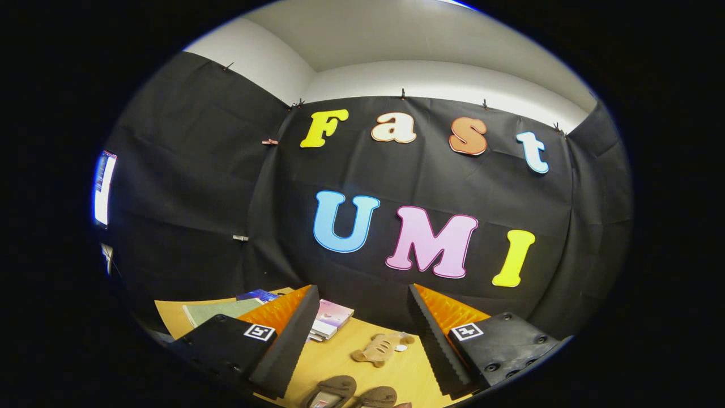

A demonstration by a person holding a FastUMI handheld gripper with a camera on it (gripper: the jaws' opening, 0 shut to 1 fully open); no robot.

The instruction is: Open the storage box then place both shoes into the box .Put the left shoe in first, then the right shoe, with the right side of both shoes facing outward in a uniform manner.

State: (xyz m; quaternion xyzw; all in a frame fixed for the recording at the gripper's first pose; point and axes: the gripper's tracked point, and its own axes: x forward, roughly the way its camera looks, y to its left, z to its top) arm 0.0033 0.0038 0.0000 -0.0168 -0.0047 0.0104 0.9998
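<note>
At the bottom centre of the frame, 2 shoes [351, 395] lie side by side on the wooden table [340, 357], long axes seemingly pointing away from you; the view cuts them off. Your gripper [359, 345] hangs above, fingers wide apart, holding nothing. A plush toy [380, 347] lies beyond the shoes. Picking the wrong shoe first would break the order.
</note>
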